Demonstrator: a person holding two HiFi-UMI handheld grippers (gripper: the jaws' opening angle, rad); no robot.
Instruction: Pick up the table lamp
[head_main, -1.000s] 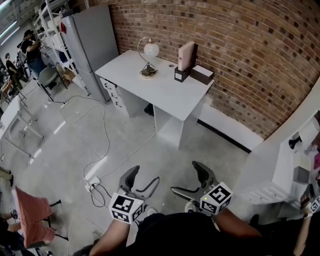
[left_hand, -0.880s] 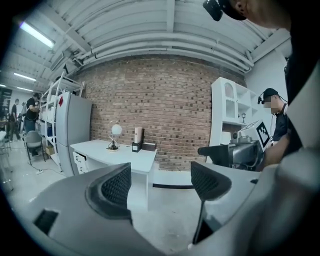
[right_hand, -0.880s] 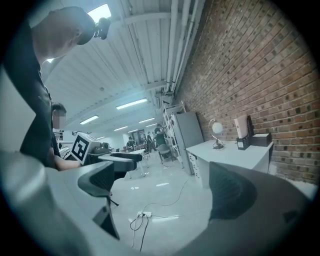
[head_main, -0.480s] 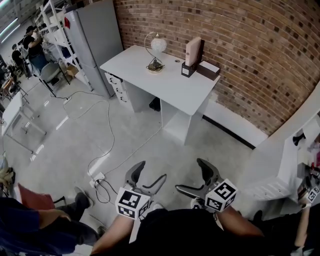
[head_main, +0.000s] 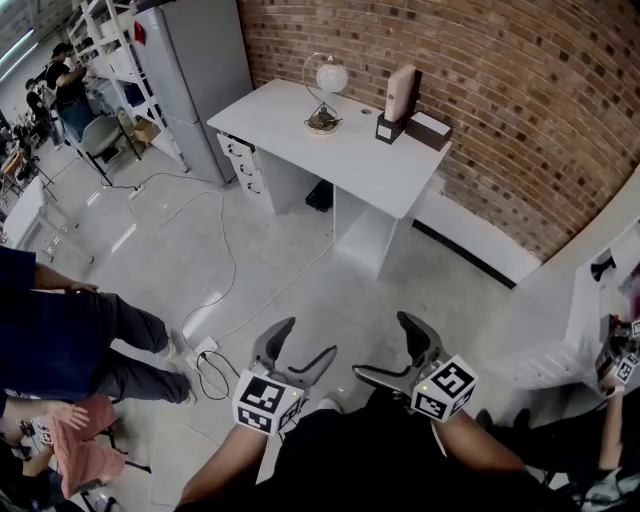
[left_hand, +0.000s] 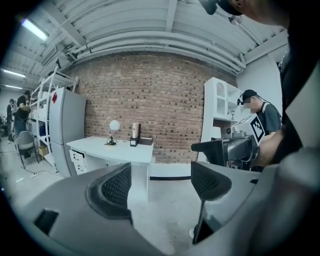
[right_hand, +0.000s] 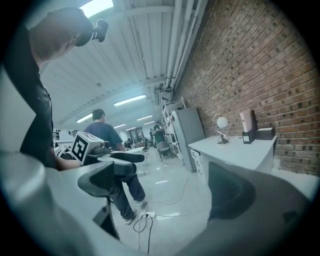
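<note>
Plainly, the only markings on show are the black-and-white square patterns on the cubes of the left gripper (head_main: 307, 340) and the right gripper (head_main: 383, 348); a red patch on the grey cabinet (head_main: 205, 60) is too small to read. The left gripper is released, its jaws just having been opening, and only floor (head_main: 330, 290) shows between them. The right gripper gapes as wide and grasps nothing. The table lamp (head_main: 325, 92), a white globe in a wire hoop on a round base, stands upright on the white desk (head_main: 350, 165), near its back edge by the brick wall (head_main: 520, 90) and left of an upright pink box (head_main: 402, 92). It is well apart from both grippers. Bare floor lies open between them and the desk's front edge. A cable (head_main: 215, 290) loops over the floor to a power strip (head_main: 203, 352) just left of the left gripper, and a person in dark blue (head_main: 60, 335) stands at the head view's left edge
</note>
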